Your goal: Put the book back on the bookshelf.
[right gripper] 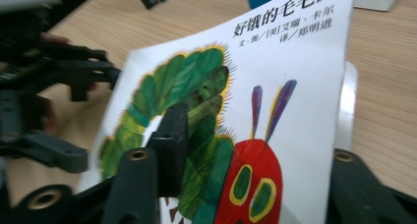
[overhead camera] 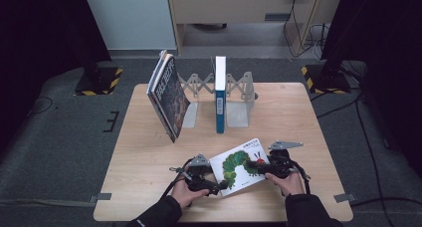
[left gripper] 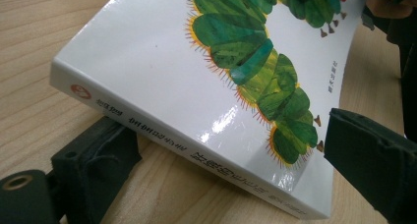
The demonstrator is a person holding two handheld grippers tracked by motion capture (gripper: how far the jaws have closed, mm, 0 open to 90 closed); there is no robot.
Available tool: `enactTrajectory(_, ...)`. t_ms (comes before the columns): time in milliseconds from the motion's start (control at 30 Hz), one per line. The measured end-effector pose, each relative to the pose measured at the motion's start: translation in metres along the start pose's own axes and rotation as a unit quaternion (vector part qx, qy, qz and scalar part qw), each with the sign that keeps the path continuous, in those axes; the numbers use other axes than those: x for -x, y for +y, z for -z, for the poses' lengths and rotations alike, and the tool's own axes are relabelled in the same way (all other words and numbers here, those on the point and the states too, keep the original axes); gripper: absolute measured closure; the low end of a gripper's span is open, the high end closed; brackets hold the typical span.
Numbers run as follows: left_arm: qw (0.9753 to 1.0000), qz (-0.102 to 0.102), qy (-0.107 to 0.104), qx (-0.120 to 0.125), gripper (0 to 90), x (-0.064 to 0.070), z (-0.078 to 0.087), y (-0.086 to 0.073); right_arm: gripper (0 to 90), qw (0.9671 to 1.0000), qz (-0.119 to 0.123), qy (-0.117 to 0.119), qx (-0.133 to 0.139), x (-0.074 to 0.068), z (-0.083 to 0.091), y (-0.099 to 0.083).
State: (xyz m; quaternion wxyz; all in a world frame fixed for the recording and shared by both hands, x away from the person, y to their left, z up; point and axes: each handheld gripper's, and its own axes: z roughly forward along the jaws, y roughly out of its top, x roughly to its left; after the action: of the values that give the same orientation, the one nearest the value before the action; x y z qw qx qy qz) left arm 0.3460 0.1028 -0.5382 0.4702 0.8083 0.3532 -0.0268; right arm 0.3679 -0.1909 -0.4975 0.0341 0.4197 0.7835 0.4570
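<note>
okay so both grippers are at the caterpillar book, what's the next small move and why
Probably close the left gripper on the caterpillar book: its jaws straddle the spine corner, apparently not yet clamped, while the right gripper has the opposite edge. The rack behind has free slots.

book: glossy white cover | table: matt pale wood | claw pads: matt blk

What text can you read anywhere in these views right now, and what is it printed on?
"好饿的毛毛虫": title on the caterpillar book cover, right claw view.
"文·图/[美]艾瑞·卡尔" and "译/郑明进": credit lines beneath the title.
Spine lettering and red logo, left claw view: too skewed to read.
Dark book cover and blue book spine label: too small to read.
</note>
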Motion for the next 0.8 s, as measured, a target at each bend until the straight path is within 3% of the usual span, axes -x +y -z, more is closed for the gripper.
enactTrajectory(200,1.0,0.0,0.0,0.0,5.3,0.0,0.0,0.0,45.6,0.9998,0.005,-0.018,-0.009,0.0,-0.004,-0.002)
enactTrajectory(333,1.0,0.003,0.0,0.002,5.3,-0.001,0.0,0.0,39.1,0.999,0.012,-0.03,-0.03,-0.002,-0.01,-0.004)
enactTrajectory(567,0.9999,0.01,0.003,0.005,4.9,-0.002,0.001,0.0,39.0,0.9993,0.004,-0.024,-0.029,-0.003,-0.013,-0.005)
enactTrajectory(800,0.9998,0.018,-0.003,0.01,4.7,-0.005,0.002,0.0,38.4,0.9993,0.016,-0.022,-0.025,-0.004,-0.015,-0.005)
